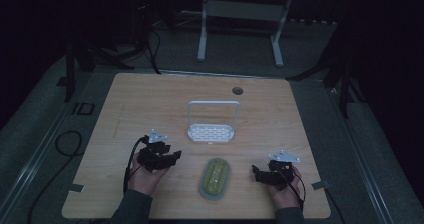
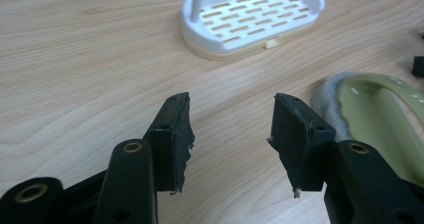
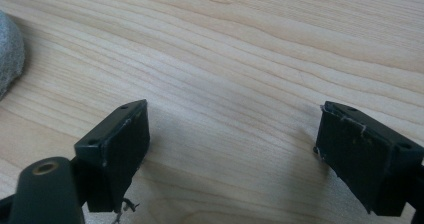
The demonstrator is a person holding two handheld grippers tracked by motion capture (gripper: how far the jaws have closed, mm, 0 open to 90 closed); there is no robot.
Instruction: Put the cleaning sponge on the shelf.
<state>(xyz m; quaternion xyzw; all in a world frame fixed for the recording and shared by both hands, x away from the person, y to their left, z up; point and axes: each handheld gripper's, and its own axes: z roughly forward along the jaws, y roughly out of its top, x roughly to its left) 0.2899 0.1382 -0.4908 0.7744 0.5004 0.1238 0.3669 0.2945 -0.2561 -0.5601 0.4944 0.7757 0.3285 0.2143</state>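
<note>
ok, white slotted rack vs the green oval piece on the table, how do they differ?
The white rack has a tall hoop handle standing up from its base; the green oval piece lies low and flat with no handle. The rack's base is pierced with rows of slots; the green piece is a smooth shallow dish with a grey fuzzy rim. The rack sits farther up the table; the green piece lies between the two grippers. Both rest on the wood, ungripped.

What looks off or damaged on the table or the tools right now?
Only wear on the tools: the pads of the left hand-held gripper look ragged along their edges, and loose threads hang from the right hand-held gripper. The white rack stands upright and the green dish lies flat, nothing spilled.
</note>
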